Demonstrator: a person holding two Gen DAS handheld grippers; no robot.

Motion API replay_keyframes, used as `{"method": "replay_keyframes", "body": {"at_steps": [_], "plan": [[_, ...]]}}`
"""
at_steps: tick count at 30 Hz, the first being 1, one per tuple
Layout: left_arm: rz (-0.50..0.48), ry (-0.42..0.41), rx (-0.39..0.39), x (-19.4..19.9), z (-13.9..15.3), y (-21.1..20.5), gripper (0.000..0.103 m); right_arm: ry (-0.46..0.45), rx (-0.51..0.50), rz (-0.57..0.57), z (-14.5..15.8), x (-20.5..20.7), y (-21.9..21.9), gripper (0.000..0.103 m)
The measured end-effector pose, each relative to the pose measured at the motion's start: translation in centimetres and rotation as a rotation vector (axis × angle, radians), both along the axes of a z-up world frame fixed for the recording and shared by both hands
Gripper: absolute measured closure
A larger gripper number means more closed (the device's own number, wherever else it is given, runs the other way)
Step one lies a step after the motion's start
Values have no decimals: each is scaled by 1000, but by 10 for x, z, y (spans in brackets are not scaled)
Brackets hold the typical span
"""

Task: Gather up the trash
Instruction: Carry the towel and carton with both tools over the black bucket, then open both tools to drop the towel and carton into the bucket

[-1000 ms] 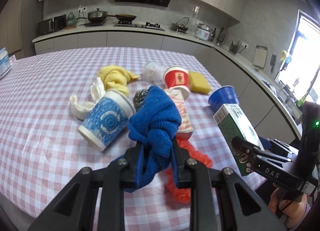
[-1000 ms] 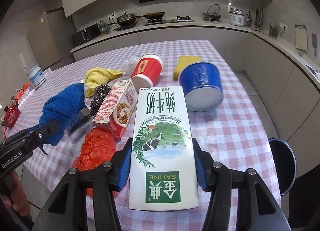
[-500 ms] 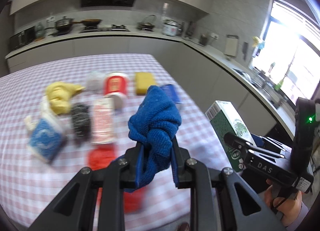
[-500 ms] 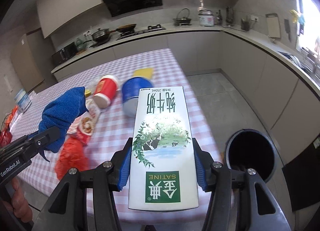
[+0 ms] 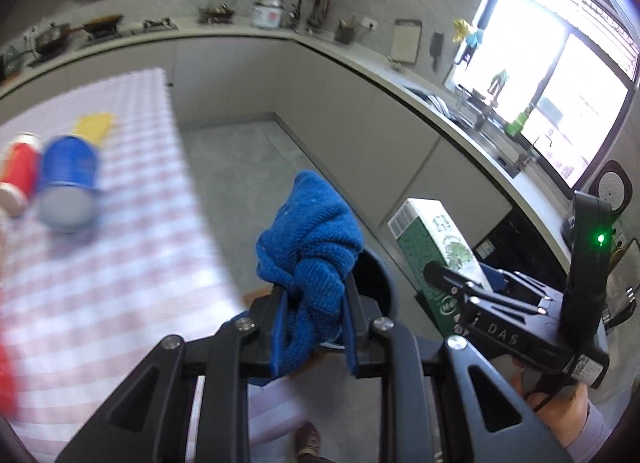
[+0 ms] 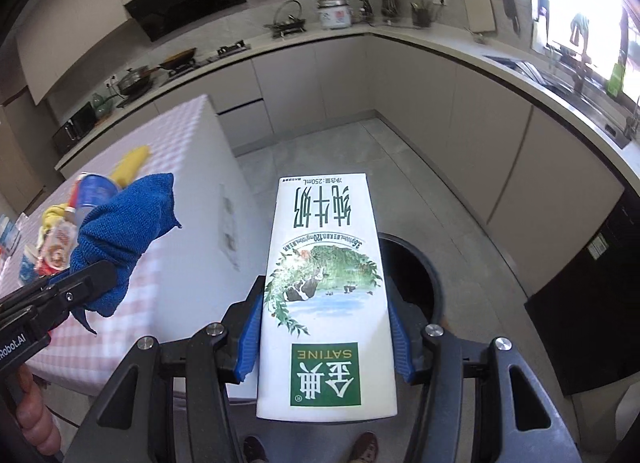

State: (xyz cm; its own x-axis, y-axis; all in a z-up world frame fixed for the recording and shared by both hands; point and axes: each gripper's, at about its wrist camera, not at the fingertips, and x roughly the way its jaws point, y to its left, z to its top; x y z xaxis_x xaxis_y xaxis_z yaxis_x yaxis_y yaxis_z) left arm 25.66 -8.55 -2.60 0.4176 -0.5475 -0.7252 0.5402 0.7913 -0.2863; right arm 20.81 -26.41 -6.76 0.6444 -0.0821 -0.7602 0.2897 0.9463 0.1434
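My left gripper [image 5: 314, 299] is shut on a bunched blue cloth [image 5: 310, 239], held in the air past the table's edge. Behind the cloth shows the rim of a dark round bin [image 5: 380, 283] on the floor. My right gripper [image 6: 326, 327] is shut on a white and green milk carton [image 6: 326, 287], which hangs over the same bin [image 6: 416, 275]. In the left wrist view the carton [image 5: 434, 239] and the right gripper [image 5: 444, 275] appear at the right. The right wrist view has the cloth [image 6: 124, 231] and the left gripper [image 6: 86, 283] at its left.
The table with a pink checked cloth [image 5: 100, 263] lies to the left, bearing a blue cup [image 5: 68, 183], a red cup [image 5: 18, 173] and a yellow sponge [image 5: 96, 125]. Grey floor [image 6: 360, 151] surrounds the bin. Counters and cabinets [image 6: 480, 103] run along the back and right.
Both grippers have swung right, off the table and over the floor, with the cloth and carton still held. The bin has come into view beneath them; the table's items slid to the left.
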Motion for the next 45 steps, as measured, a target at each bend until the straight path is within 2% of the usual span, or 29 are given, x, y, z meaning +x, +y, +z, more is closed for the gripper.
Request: {"method": "replay_keyframes", "body": {"at_steps": [6,11,16,19,20,22,23,24,28,33,37,45], "plan": [[8,50,63,8,-49,-61,78,75,45,9,-52,6,-64,47],[48,107,122,21,-93,-80,78,120,87,52,-96,27,-86,47],[73,152,159,31,-119,-94,76,160,105,101,-131,46,-99,47],[89,169,170,33,-130,-99,71,170,112,112,-147,53,-108,47],[93,175,168,34,-133,-100,66,171,112,113,-150,55,-108,46],[100,172,177,36,-137,-106,53,183,97,114,-157,59,-112,29],[108,166,181,38,-137,-107,42,182,92,115,-158,61,-110,27],[110,159,177,38,-134,-106,37,180,90,118,-157,63,-111,25],[129,118,174,35,-119,-107,37,160,89,98,-150,62,-116,25],[149,66,212,27,-90,-103,37,145,117,40,-130,53,-123,25],[144,49,215,15,-63,-96,37,150,81,28,-105,45,-110,25],[132,3,178,-5,-8,-71,37,106,99,-14,-48,24,-83,25]]}}
